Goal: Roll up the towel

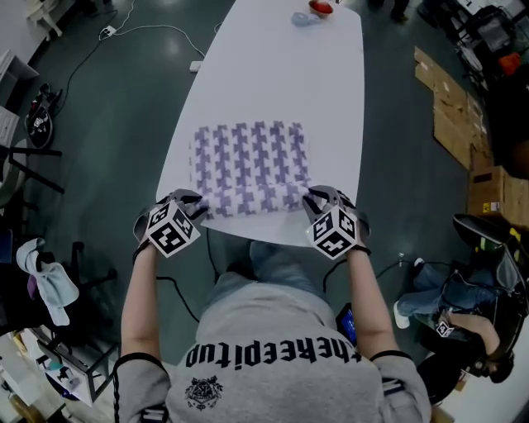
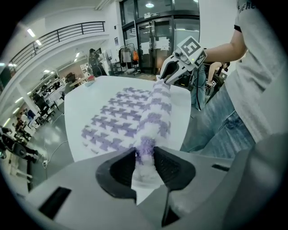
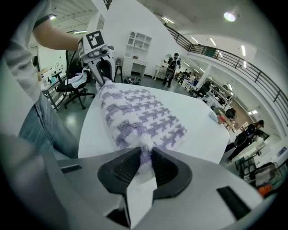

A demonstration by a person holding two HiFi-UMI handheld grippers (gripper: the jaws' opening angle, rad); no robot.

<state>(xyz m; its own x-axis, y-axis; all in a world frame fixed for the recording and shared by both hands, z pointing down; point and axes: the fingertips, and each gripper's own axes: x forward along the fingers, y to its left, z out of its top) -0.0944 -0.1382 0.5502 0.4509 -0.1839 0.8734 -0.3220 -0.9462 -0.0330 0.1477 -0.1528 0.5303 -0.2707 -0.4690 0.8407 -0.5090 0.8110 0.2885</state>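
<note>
Towel (image 1: 248, 165), partly rolled, is clamped by left gripper (image 1: 197, 203) and right gripper (image 1: 315, 198).

Red object (image 1: 321, 7) cut off at top edge, blue item (image 1: 302, 18) indistinct

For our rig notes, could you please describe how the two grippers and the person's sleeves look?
The left gripper and right gripper are light grey with dark ribbed pads, each bearing a black-and-white marker cube. The shirt is grey and short-sleeved, with dark-edged sleeves.
</note>
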